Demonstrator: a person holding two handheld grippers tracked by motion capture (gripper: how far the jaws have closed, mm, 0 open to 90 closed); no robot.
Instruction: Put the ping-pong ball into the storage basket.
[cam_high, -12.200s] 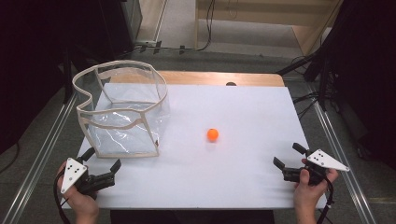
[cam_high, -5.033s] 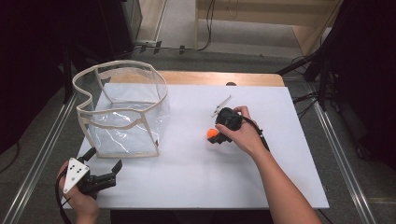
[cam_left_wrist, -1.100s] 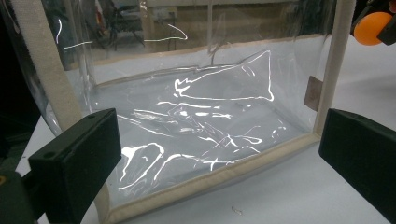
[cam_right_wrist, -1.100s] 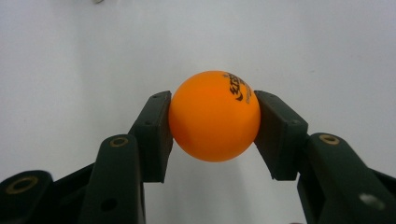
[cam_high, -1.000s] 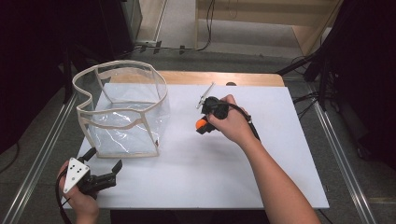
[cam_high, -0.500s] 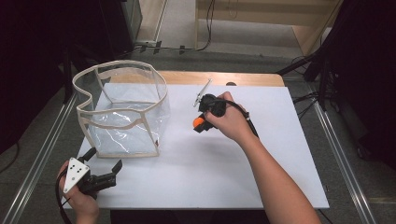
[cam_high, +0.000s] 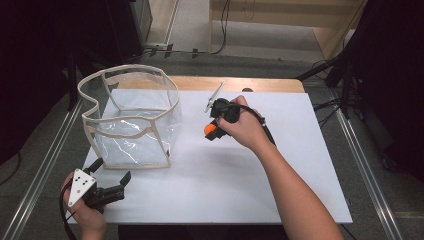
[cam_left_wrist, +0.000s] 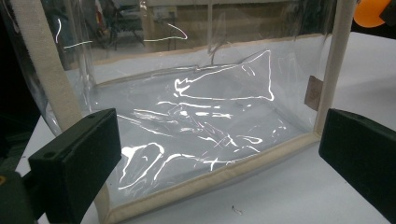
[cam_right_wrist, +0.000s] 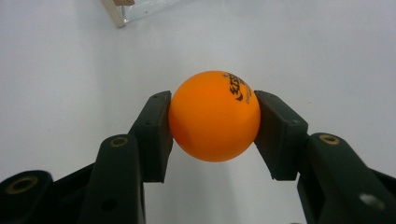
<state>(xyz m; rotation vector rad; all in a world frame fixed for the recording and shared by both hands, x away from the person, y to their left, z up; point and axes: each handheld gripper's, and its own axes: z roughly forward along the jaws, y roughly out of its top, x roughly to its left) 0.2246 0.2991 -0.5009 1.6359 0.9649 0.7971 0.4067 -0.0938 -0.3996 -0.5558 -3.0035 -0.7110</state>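
A white sheet covers the table (cam_high: 280, 190), with dark floor and cabling beyond its far edge. Over the middle of that sheet the right gripper (cam_right_wrist: 214, 116) is clamped on an orange ball (cam_right_wrist: 214, 115), one pad pressing each side at about the ball's widest line, so the ball sits squarely between the jaws and slightly ahead of their tips; in the high view the ball (cam_high: 209, 130) shows just beyond the hand's knuckles. The likely step is carrying the ball to the clear plastic bin (cam_high: 132, 120), which stands off to the side of the right jaws, well apart from them. To do it well, keep the pinch steady, since a smooth round ball can squirt out if the pads slacken or slide off centre, lift enough to clear the bin's cloth-edged rim, and let go only once the ball is over the open mouth. The left gripper (cam_high: 107, 192) rests with jaws spread and nothing between them, the bin's near wall (cam_left_wrist: 196, 135) just ahead; it could steady that soft wall if needed.
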